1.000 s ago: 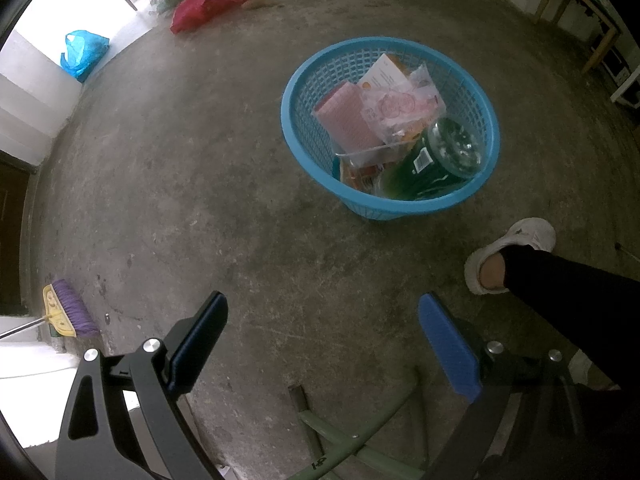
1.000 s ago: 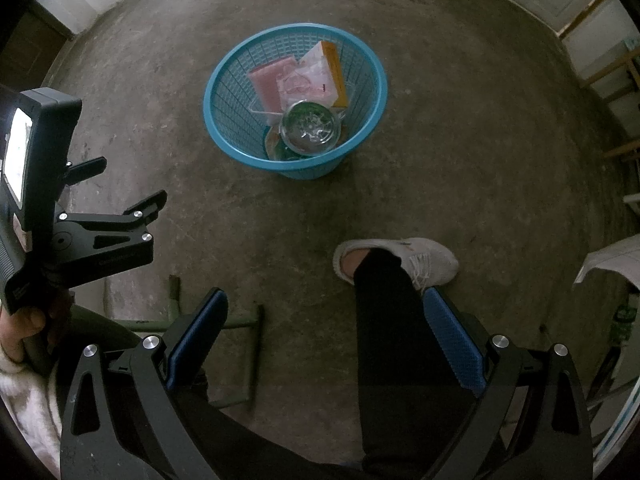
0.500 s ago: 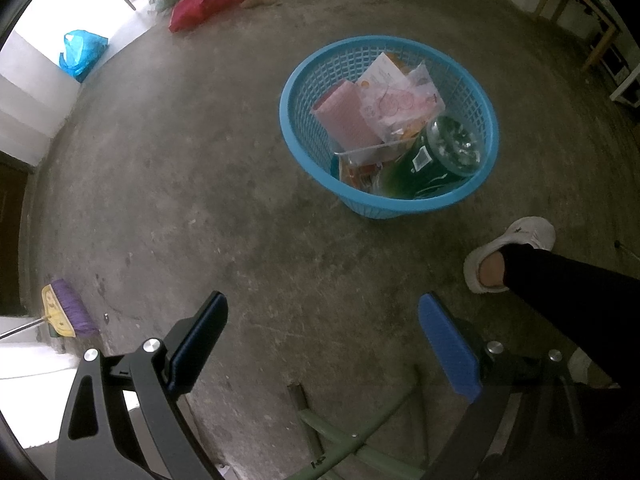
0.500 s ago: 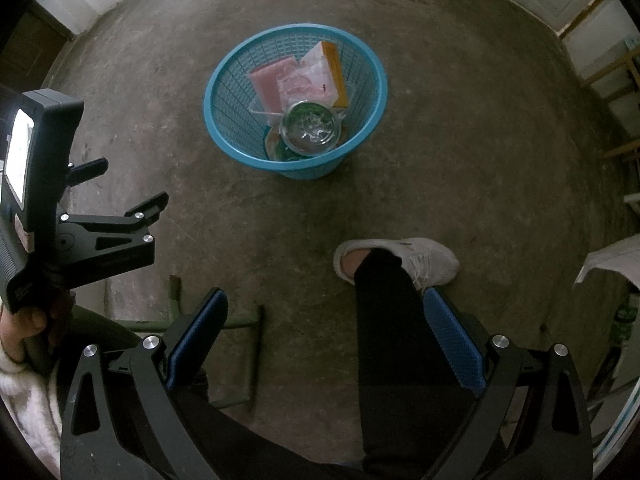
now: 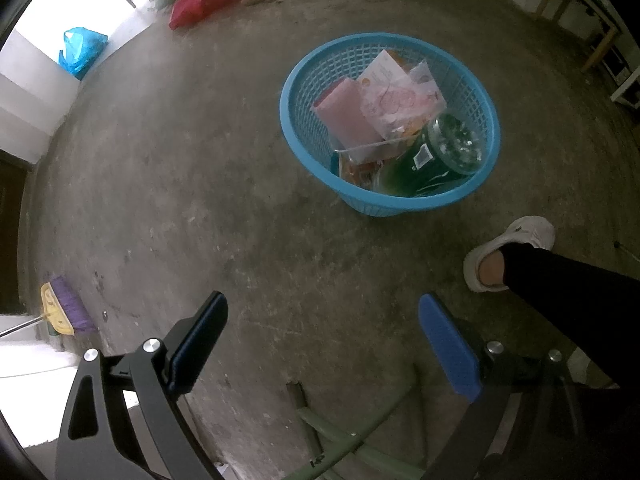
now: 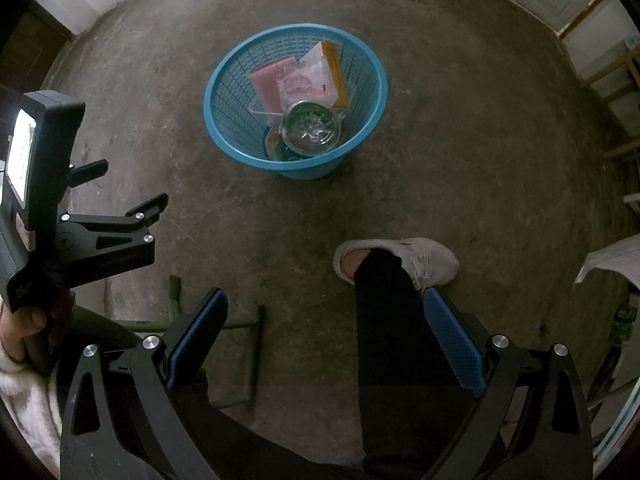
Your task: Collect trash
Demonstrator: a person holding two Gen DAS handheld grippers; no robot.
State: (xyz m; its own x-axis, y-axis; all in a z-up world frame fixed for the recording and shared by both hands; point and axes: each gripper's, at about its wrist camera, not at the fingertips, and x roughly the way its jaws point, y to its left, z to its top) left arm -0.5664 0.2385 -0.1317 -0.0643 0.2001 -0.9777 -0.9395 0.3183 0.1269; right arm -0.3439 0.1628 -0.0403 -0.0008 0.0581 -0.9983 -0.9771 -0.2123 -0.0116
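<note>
A blue plastic basket [image 5: 304, 80] stands on the concrete floor, also in the right wrist view [image 6: 236, 64]. It holds a pink packet [image 5: 346, 114], clear wrappers [image 5: 396, 100], an orange-edged packet [image 6: 334, 70] and a green bottle [image 5: 428, 160] lying on its side. My left gripper [image 5: 324, 344] is open and empty, held above the floor short of the basket. My right gripper [image 6: 324, 340] is open and empty, above the person's leg. The left gripper's body [image 6: 100, 240] shows at the left of the right wrist view.
The person's black-trousered leg and white shoe [image 6: 424, 260] stand just near the basket. A green metal stool frame [image 5: 340, 436] is below the grippers. A purple broom head [image 5: 66, 312], a blue bag [image 5: 82, 52] and a red bag [image 5: 204, 2] lie along the walls.
</note>
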